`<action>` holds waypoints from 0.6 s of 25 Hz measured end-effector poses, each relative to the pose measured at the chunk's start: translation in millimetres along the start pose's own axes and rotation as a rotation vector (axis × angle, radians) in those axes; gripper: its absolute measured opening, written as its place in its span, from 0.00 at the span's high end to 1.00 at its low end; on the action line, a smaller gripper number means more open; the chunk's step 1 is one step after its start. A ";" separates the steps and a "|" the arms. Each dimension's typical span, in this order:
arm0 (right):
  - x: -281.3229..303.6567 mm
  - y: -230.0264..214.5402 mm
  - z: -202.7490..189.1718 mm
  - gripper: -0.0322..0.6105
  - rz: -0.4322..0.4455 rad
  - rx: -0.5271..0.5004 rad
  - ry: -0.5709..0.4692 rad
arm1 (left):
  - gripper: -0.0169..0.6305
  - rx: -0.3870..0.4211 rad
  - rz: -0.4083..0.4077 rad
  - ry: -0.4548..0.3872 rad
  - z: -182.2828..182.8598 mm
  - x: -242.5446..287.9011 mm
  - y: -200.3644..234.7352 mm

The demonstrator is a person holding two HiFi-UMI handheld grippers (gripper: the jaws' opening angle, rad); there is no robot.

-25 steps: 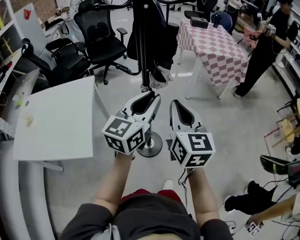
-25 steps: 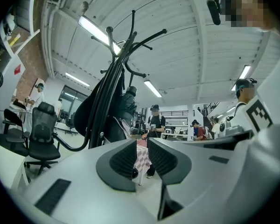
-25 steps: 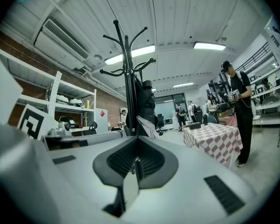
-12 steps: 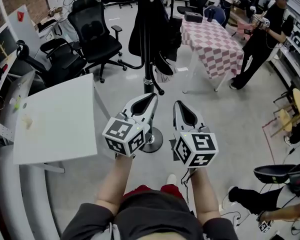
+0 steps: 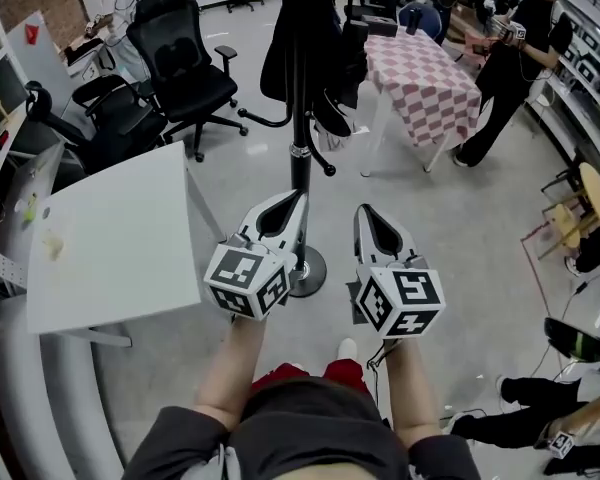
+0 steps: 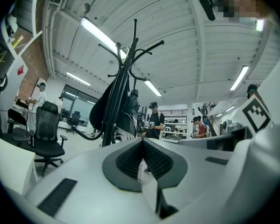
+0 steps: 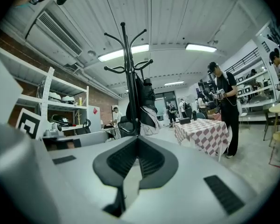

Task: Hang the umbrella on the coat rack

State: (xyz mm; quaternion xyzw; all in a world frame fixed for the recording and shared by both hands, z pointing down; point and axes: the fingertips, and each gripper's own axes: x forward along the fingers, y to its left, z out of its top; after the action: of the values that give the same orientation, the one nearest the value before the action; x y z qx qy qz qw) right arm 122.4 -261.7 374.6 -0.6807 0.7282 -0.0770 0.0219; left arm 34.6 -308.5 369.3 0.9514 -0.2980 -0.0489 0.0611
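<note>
Both bare forearms reach forward side by side, holding the left tongs (image 5: 296, 198) and right tongs (image 5: 366, 210) level. Each pair is pressed together on nothing (ribbed black pads in smooth grey shells). At 12 o'clock, the black folded umbrella (image 5: 278, 53) hangs on the slim dark coat rack (image 5: 299, 168).

2 tools (image 5: 298, 197) (image 5: 363, 211), 1 coat rack (image 5: 299, 166), 2 black office chairs (image 5: 185, 68) (image 5: 120, 128), 1 white table (image 5: 120, 233), 1 checkered table (image 5: 425, 78)

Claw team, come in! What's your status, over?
Left claw shut, empty; right claw shut, empty. Umbrella looks hung on coat rack, both claws apart from it. White table off left, not blocking.
</note>
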 end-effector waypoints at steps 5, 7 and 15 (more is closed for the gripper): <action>-6.2 8.2 -1.4 0.92 -0.003 0.006 -0.010 | 0.95 -0.005 0.007 0.005 -3.4 -14.7 4.5; -8.4 11.6 -0.6 0.92 -0.006 0.004 -0.014 | 0.95 -0.002 0.010 0.006 -3.0 -20.5 6.5; -16.8 26.5 -6.5 0.92 0.006 -0.006 -0.006 | 0.95 0.003 0.016 0.014 -4.4 -38.3 11.8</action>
State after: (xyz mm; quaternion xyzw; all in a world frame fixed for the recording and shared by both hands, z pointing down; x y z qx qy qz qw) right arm 96.6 -242.8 376.0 -0.6786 0.7305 -0.0729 0.0224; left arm -2.7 -295.7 377.5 0.9493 -0.3053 -0.0415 0.0622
